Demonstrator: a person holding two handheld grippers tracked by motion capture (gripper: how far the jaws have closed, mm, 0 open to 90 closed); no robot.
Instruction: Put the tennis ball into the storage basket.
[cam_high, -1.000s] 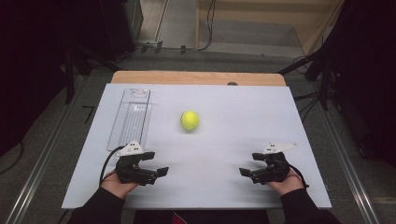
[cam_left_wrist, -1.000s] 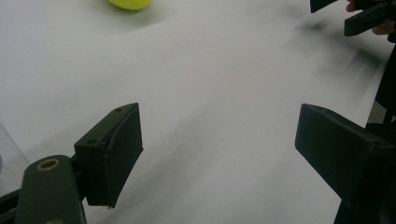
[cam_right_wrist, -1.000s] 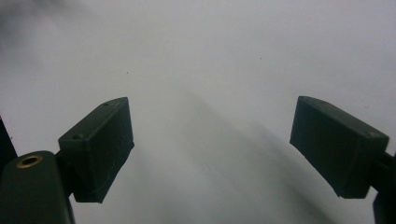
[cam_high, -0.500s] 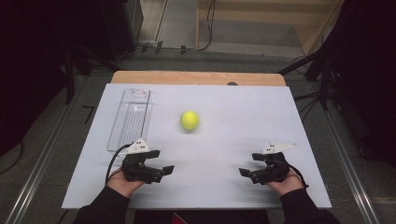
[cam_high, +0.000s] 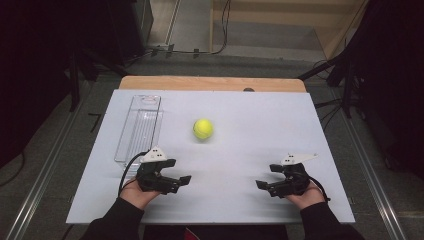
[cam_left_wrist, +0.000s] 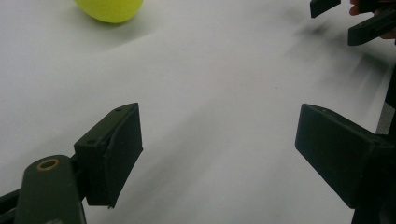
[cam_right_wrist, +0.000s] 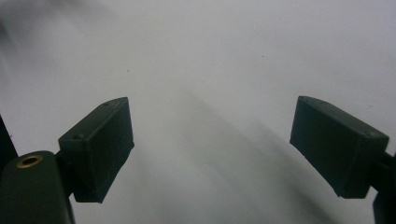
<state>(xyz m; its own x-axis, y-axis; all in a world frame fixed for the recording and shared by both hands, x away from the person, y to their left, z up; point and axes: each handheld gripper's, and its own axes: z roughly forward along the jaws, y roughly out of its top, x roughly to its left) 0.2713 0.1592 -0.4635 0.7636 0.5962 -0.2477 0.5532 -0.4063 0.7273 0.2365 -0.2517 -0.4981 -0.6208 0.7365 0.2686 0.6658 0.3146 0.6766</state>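
We've got one white desk (cam_high: 240, 210) here, with both hands resting low on its near edge, forearms coming in from the bottom. One clear tray (cam_high: 140, 125) lies far left. The left claw (cam_high: 184, 181) points inward, jaws apart with nothing between them; the right claw (cam_high: 262, 185) mirrors it, also parted and holding nothing. One yellow tennis ball (cam_high: 203, 129) sits mid-desk, just beyond the left claw, untouched.
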